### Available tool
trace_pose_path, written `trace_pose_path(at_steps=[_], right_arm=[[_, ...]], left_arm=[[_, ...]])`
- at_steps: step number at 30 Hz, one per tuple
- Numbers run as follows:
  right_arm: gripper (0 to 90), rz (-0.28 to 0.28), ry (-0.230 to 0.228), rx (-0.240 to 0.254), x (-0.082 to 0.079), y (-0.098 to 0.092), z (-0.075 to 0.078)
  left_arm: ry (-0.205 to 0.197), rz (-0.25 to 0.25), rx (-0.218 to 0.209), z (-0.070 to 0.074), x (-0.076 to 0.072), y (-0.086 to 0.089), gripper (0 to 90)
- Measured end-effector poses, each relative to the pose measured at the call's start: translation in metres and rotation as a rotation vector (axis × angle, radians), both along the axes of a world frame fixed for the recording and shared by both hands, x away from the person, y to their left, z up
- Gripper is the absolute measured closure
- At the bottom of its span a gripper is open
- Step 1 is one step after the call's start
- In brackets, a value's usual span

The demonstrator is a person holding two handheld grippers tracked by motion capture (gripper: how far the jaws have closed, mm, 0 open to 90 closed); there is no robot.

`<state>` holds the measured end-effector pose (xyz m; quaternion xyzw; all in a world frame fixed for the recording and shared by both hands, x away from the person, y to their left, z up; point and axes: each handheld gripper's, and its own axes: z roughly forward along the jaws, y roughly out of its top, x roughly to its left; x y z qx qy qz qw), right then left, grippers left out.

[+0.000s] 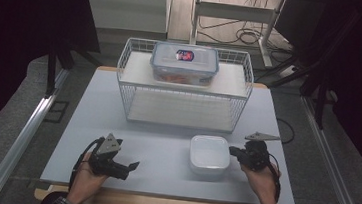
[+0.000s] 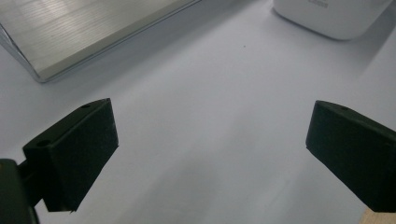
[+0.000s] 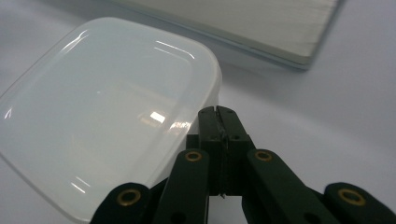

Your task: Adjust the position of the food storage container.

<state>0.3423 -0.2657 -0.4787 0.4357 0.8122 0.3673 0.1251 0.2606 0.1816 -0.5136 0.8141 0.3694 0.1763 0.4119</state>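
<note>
Resting low at the bottom left of the high view, my left gripper [image 1: 130, 166] sits in my left hand [image 1: 87, 178] with its jaws spread wide apart over bare pale grey tabletop [image 1: 164, 155], nothing between them. My right gripper [image 1: 232, 150], at the lower right of that view, has its jaws pressed together on nothing, their tips just beside the near edge of the white, rounded-square plastic container with a translucent lid [image 1: 209, 155]; whether they touch it I cannot tell. That container lies on the table at lower centre-right. Higher up the frame stands a white wire two-level rack [image 1: 183, 84], and on its top shelf sits a clear plastic lidded box with blue trim [image 1: 184, 63].
</note>
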Motion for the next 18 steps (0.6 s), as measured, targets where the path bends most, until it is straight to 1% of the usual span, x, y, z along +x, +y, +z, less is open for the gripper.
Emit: trace_pose_path(at_steps=[1,2,3,4,5,6,7,8,9,10,14,15,16,18], right_arm=[[89.5,0.02,0.008,0.006,-0.003,0.007,0.0],[89.5,0.02,0.008,0.006,-0.003,0.007,0.0],[89.4,0.039,0.021,0.011,-0.006,0.015,-0.001],[89.4,0.039,0.021,0.011,-0.006,0.015,-0.001],[89.4,0.053,0.027,0.016,-0.008,0.021,-0.001],[89.4,0.053,0.027,0.016,-0.008,0.021,-0.001],[89.4,0.072,0.027,0.02,-0.01,0.028,-0.002],[89.4,0.072,0.027,0.02,-0.01,0.028,-0.002],[89.4,0.088,0.029,0.022,-0.011,0.035,-0.003],[89.4,0.088,0.029,0.022,-0.011,0.035,-0.003],[89.4,0.124,0.037,0.028,-0.014,0.049,-0.003],[89.3,0.142,0.037,0.025,-0.017,0.055,-0.003],[89.3,0.142,0.037,0.025,-0.017,0.055,-0.003],[89.3,0.155,0.034,0.027,-0.018,0.061,-0.004]], left_arm=[[0.0,0.0,0.0,0.0,0.0,0.0,1.9],[0.001,-0.001,0.0,0.0,0.0,0.0,1.9],[0.002,-0.001,-0.002,0.0,0.0,0.0,1.9],[0.002,-0.001,-0.002,0.0,0.0,0.0,1.9],[0.003,-0.002,-0.003,0.0,0.0,0.0,1.9],[0.003,-0.003,-0.002,0.0,0.0,0.0,1.9],[0.003,-0.003,-0.002,0.0,0.0,0.0,1.9],[0.003,-0.003,-0.002,0.0,0.0,0.0,1.9],[0.004,-0.004,-0.003,0.0,0.0,0.0,1.9],[0.004,-0.004,-0.003,0.0,0.0,0.0,1.9],[0.015,-0.004,-0.007,0.0,0.0,0.0,1.9],[0.017,-0.004,-0.008,0.0,0.0,0.0,2.0],[0.02,-0.004,-0.011,0.0,0.0,0.0,2.0],[0.026,-0.006,-0.015,0.0,0.0,0.001,2.1]])
